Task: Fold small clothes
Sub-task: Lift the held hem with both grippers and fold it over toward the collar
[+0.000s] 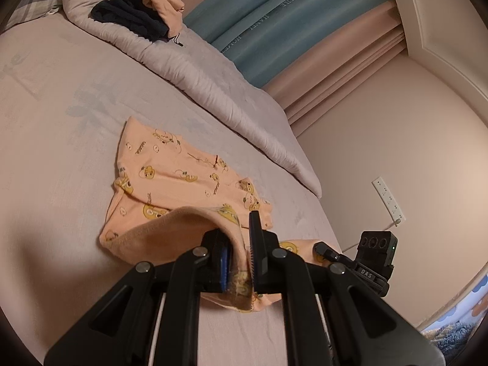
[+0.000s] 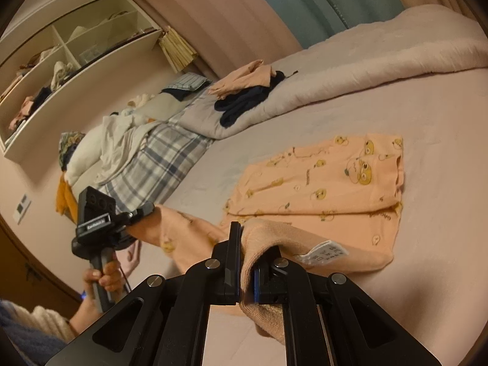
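Two grippers are clamped on one garment, and the near edge is up off the bed! The left gripper (image 1: 241, 262) is pinched tight on a bunched corner of the peach printed garment (image 1: 170, 177), with cloth squeezed between its blue pads. The right gripper (image 2: 247, 271) is likewise closed on the ribbed hem, a white care label (image 2: 323, 253) hanging just beside it at 2 o'clock.

The rest of the garment is laid flat on the bed (image 1: 61, 122), spreading away from both grippers toward 12 o'clock in the left wrist view and toward 1 o'clock in the right. Its held edge is stretched across between the two grippers, so the long axis of that edge runs side to side, with the body of the cloth beyond it.

From the right wrist view the left gripper is seen at 9 o'clock, held in a hand (image 2: 103, 277).

Judged from this, the lifted edge is to be carried forward over the flat part; neither hand is nearer, so both would need to travel together to keep the fold square.
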The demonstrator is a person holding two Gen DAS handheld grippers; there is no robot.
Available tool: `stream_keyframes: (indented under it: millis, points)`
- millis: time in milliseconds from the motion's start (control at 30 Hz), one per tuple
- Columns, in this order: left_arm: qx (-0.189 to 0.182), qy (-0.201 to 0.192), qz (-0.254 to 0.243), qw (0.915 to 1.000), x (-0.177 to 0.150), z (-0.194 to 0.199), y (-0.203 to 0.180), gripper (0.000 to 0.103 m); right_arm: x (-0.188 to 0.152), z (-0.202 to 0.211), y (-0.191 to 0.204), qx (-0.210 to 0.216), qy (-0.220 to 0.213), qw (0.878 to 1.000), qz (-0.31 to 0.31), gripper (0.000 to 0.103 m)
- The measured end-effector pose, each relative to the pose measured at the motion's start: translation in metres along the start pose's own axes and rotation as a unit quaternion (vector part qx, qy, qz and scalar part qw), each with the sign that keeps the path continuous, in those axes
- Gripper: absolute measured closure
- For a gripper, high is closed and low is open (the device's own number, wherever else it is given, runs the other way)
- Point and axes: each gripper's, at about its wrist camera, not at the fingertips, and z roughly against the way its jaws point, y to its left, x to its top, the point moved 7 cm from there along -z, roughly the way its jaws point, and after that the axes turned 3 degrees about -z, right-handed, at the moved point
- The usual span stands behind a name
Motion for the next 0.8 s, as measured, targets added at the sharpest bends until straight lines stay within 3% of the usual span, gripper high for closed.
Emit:
stream_keyframes:
  millis: [367,800]
  points:
    - [-0.011,0.003,0.036,0.9993,0.016,-0.019,0.021,0.095,0.017,-0.013,-0.017,-0.013,-0.014,1.000,-0.011,0.095]
    - [0.004,-0.009,0.027,0.9996,0.073,-0.057,0.028,0.095,0.065,-0.008,-0.053,-0.061,-0.071,0.994,-0.061,0.095]
